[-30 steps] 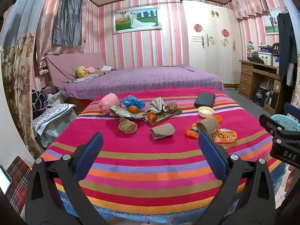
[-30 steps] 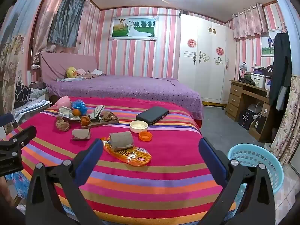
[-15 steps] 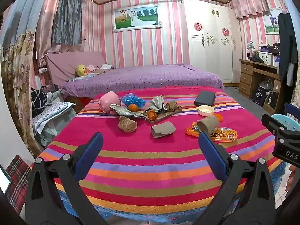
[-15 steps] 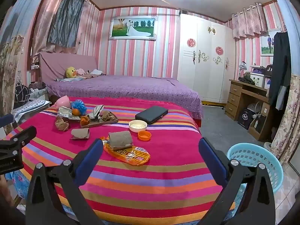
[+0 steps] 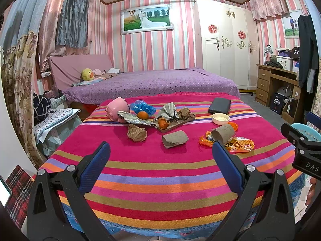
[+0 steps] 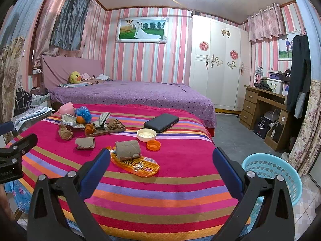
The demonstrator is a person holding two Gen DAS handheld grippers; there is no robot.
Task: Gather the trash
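Trash lies on a striped tablecloth [image 5: 160, 172]: a crumpled brown paper ball [image 5: 137, 133], a flattened cardboard tube [image 5: 175, 139], a second tube [image 5: 223, 132] resting on an orange snack wrapper [image 5: 238, 145], a silver wrapper [image 5: 132, 118] and a blue plastic bag [image 5: 142, 106]. The same tube [image 6: 127, 149] and wrapper [image 6: 138, 164] show in the right wrist view. My left gripper [image 5: 160, 160] is open and empty above the table's near edge. My right gripper [image 6: 160, 160] is open and empty, near the wrapper. A light blue basket [image 6: 272, 172] stands on the floor at the right.
A wooden tray [image 5: 176, 121] holds orange peel and crumpled paper. A pink piggy bank [image 5: 116, 109], a black case [image 5: 219, 105], a white lid [image 5: 220, 118] and an orange cap [image 6: 153, 145] are also on the table. A purple bed [image 5: 152, 86] is behind, a desk [image 6: 264, 108] at right.
Both grippers have drifted slightly forward toward the table; the objects appear a little nearer. Nothing was grasped or moved.
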